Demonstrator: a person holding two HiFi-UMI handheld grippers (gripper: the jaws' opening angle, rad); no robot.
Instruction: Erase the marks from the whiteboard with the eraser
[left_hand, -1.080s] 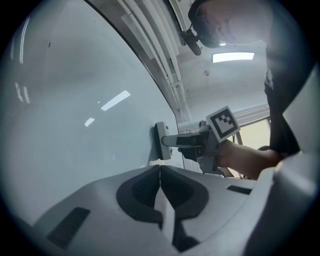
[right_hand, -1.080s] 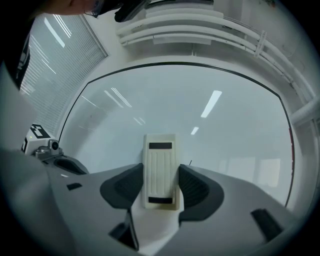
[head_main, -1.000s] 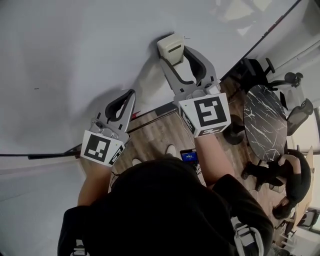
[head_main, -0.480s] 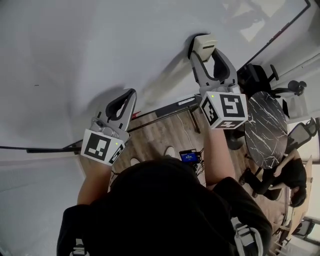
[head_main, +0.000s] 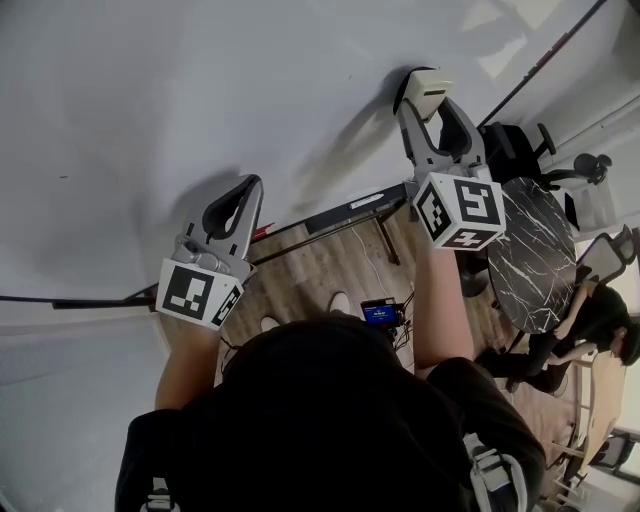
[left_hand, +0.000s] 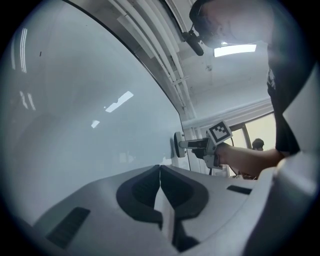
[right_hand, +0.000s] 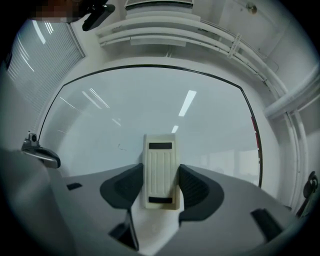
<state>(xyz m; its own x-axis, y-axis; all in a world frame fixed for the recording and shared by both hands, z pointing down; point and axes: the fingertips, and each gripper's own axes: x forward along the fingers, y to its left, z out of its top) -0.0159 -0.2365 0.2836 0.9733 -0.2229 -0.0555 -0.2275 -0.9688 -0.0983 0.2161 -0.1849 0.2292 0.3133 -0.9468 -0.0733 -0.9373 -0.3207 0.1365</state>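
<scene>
Here the right gripper (right_hand: 161, 186) has its fingers clamped on the eraser (right_hand: 160, 174), which looks flat against the whiteboard (head_main: 200, 100) near its lower edge. Press flush and sweep toward the faint mark (right_hand: 121, 146). The left gripper (left_hand: 160, 172) has its fingers pinched together, empty.

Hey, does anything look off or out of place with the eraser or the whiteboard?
Nothing stands out. The eraser sits straight in the right gripper, flat against the whiteboard. The left gripper is shut and empty. Only a small faint mark shows left of the eraser.
</scene>
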